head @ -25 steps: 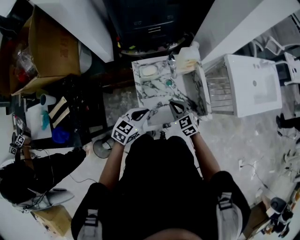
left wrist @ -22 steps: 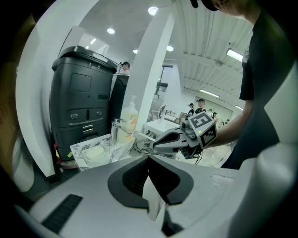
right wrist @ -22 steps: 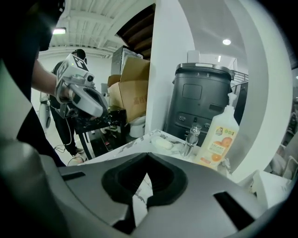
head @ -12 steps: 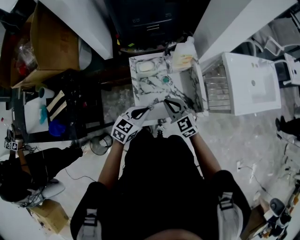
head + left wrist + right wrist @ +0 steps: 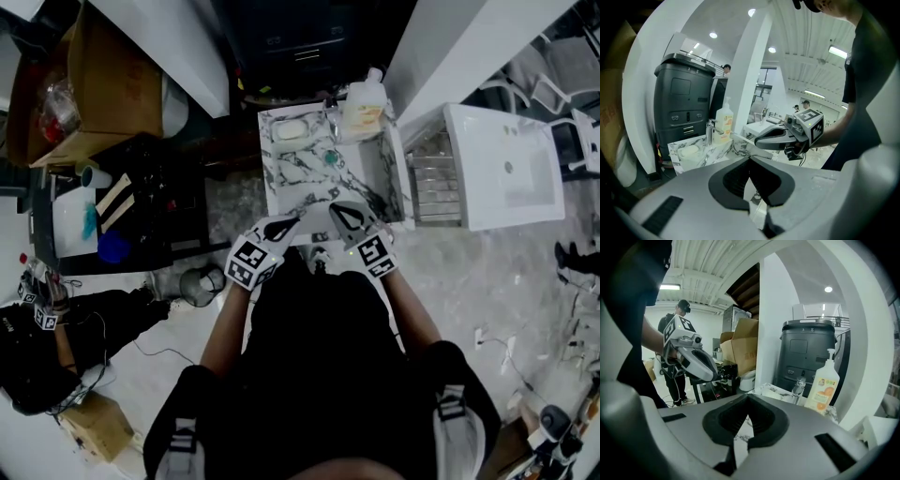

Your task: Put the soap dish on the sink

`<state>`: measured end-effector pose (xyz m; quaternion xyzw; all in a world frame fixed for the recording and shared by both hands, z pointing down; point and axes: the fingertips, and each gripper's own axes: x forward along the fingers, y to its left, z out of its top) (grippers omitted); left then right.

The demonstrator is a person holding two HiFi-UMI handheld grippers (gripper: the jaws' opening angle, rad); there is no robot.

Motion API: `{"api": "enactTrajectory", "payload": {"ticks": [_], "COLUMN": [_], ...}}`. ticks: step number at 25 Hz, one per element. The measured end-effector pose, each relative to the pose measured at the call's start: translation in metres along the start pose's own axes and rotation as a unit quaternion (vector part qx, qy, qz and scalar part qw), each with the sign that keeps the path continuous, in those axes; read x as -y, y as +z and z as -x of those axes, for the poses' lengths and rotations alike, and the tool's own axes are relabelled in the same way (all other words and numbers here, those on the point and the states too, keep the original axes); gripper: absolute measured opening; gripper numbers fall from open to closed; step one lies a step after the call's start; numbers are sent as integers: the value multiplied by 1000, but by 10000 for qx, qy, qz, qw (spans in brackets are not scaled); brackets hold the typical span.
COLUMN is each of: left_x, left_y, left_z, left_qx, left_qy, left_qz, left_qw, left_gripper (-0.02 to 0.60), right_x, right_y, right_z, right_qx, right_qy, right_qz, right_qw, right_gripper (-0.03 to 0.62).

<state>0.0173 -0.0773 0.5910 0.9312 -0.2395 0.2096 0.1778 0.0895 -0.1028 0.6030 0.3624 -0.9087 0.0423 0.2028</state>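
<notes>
The pale soap dish [image 5: 292,130] lies on the far left corner of the marble sink counter [image 5: 309,178], left of the chrome faucet [image 5: 330,117]. The left gripper view shows the soap dish [image 5: 689,151] beside the faucet [image 5: 709,132]. My left gripper [image 5: 294,223] hovers at the counter's near edge, shut and empty. My right gripper [image 5: 336,208] hangs beside it over the basin's near part, also shut with nothing in it. Each appears in the other's view: the right gripper [image 5: 759,141] and the left gripper [image 5: 708,373]. Neither one touches the dish.
An orange-labelled soap bottle [image 5: 364,108] stands at the counter's far right. A black machine [image 5: 300,42] is behind the sink, and a cardboard box [image 5: 103,84] at far left. A white basin [image 5: 506,169] and wire rack [image 5: 433,178] are to the right. A person [image 5: 56,347] crouches at lower left.
Both grippers have shifted slightly along the counter's near edge, the right one rising a little. Their jaws stay shut and the soap dish has not moved.
</notes>
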Motion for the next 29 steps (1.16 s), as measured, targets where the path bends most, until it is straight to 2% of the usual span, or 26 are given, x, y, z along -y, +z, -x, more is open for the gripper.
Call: {"api": "enactTrajectory", "payload": {"ticks": [3,9,14,25,29], "left_x": [3,8,12,22,24], "left_y": [3,8,10,3,3], "left_z": [0,-1,0,6,10], "left_qx": [16,20,34,44,45], "left_qy": [40,94,115,132,138], "left_qz": [-8,-78,-103,-116,-119], "left_qw": [10000,9999,9999,9998,9998], "left_gripper": [-2,-2,-2,-2,-2], "right_x": [2,4,4,-8,-11], "right_y": [-5,-6,-2,-6,0], "right_z": [4,11,12,18,19], "right_qx": [-83,-66,106,0,114], "right_qy": [-39,-62,-26,11,21], "right_qz": [-221,-344,-256,-429,-275], "right_qw": [9997,9994,9996,9991,9996], "right_gripper": [-6,-6,-6,-6,-6]}}
